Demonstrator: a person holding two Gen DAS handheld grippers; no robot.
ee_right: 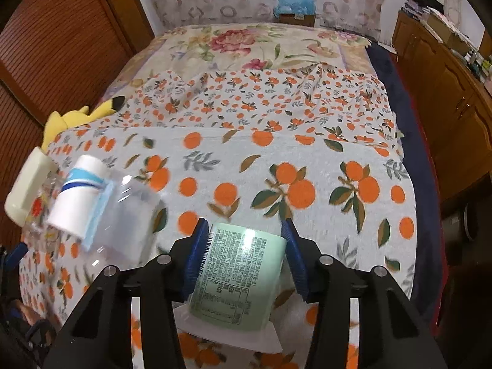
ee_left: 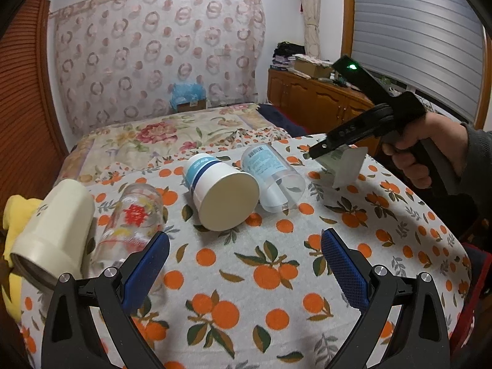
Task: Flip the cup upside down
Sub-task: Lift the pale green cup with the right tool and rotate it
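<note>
Two fingers (ee_right: 196, 256) of the right gripper (ee_right: 243, 261) clamp the green-labelled cup (ee_right: 236, 279); left gripper (ee_left: 246, 276) gapes wide.

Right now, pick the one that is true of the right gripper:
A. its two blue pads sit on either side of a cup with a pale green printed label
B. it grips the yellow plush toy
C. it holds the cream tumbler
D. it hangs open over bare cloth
A: in the right wrist view the right gripper has its blue pads against both sides of the green-label cup, above the orange-print cloth.
</note>
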